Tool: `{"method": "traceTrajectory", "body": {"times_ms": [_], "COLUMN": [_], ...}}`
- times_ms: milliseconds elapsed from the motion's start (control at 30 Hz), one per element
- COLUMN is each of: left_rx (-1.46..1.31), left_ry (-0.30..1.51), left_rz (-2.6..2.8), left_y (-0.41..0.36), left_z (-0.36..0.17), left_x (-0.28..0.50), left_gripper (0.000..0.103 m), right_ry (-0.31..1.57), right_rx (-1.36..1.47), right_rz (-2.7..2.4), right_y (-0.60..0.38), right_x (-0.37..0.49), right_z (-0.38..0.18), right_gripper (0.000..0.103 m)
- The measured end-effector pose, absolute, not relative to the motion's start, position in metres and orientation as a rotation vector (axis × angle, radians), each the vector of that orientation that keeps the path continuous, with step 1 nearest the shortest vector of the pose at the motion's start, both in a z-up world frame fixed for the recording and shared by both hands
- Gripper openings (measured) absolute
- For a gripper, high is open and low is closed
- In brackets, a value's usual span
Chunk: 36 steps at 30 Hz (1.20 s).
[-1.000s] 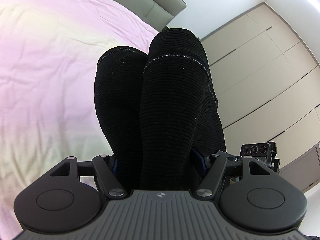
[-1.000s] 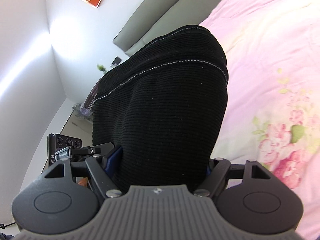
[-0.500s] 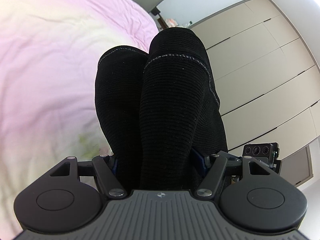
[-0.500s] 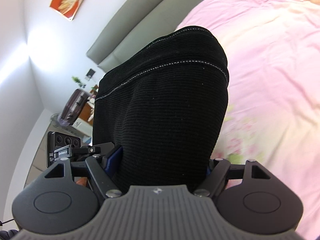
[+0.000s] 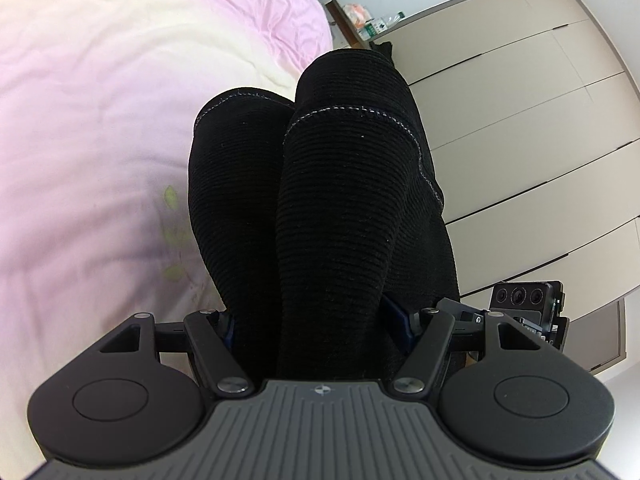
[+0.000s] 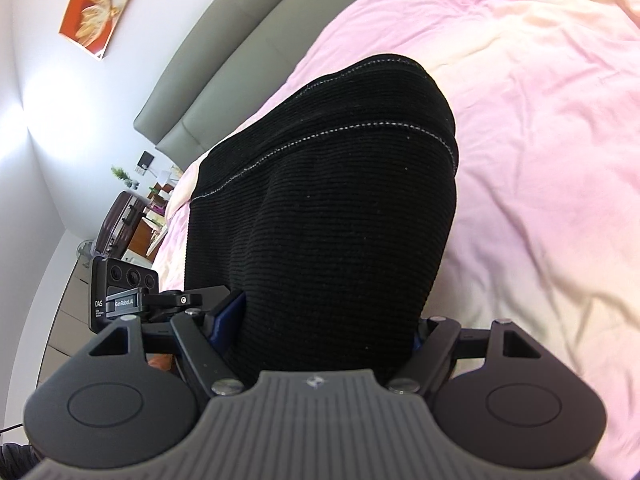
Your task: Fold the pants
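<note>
Black ribbed pants (image 5: 320, 200) with grey stitched hems fill the middle of both wrist views (image 6: 328, 208). My left gripper (image 5: 316, 320) is shut on a bunched end of the pants, which drapes over the fingers and hides them. My right gripper (image 6: 320, 320) is shut on another bunched end of the pants, its fingers hidden too. Both hold the cloth above the pink bed cover (image 5: 100, 120), also seen in the right wrist view (image 6: 540, 160).
A grey padded headboard (image 6: 224, 52) runs along the bed's far side. Beige wardrobe doors (image 5: 520, 120) stand beside the bed. A nightstand with small items (image 5: 360, 20) and a dark suitcase (image 6: 120, 220) sit past the bed's corners.
Both grippers have swung with the pants still held; the bed cover now takes up more of each view and the floral print has slid out of the right view.
</note>
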<state>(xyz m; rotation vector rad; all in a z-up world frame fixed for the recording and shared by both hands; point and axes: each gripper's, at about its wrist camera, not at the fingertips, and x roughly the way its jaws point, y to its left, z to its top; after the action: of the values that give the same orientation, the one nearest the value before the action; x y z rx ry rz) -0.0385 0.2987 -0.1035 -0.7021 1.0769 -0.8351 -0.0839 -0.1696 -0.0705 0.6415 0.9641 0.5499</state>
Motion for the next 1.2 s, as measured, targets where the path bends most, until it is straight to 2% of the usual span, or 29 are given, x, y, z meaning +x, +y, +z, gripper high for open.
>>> {"method": "traceTrajectory", "body": {"times_ms": [400,633,1033,1133,1200], "left_rx": [-0.671,-0.636,-0.542,-0.516,-0.502], "left_ry": [1.152,1.163,1.146,1.142,1.135], "left_rz": [-0.783,-0.749,-0.710,-0.705,-0.699], "left_y": [0.280,0.275,0.288,0.292,0.294], "left_z": [-0.147,-0.158,-0.140,-0.138,-0.135], "left_x": [-0.010,-0.020,-0.053,-0.061,-0.067], "left_gripper": [0.077,0.080,0.085,0.085,0.085], "right_ry": [1.014,1.026,0.959,0.980,1.020], "right_rx": [0.717,0.796,0.869,0.819,0.713], "right_rz": [0.522,0.479,0.381,0.354,0.340], "right_y": [-0.187,-0.192,-0.212,-0.201,-0.190], "right_x": [-0.059,-0.074,-0.141,-0.163,-0.175], "right_z": [-0.129,-0.164,-0.167,-0.165,-0.165], "right_gripper": [0.072,0.077,0.079,0.078,0.072]}}
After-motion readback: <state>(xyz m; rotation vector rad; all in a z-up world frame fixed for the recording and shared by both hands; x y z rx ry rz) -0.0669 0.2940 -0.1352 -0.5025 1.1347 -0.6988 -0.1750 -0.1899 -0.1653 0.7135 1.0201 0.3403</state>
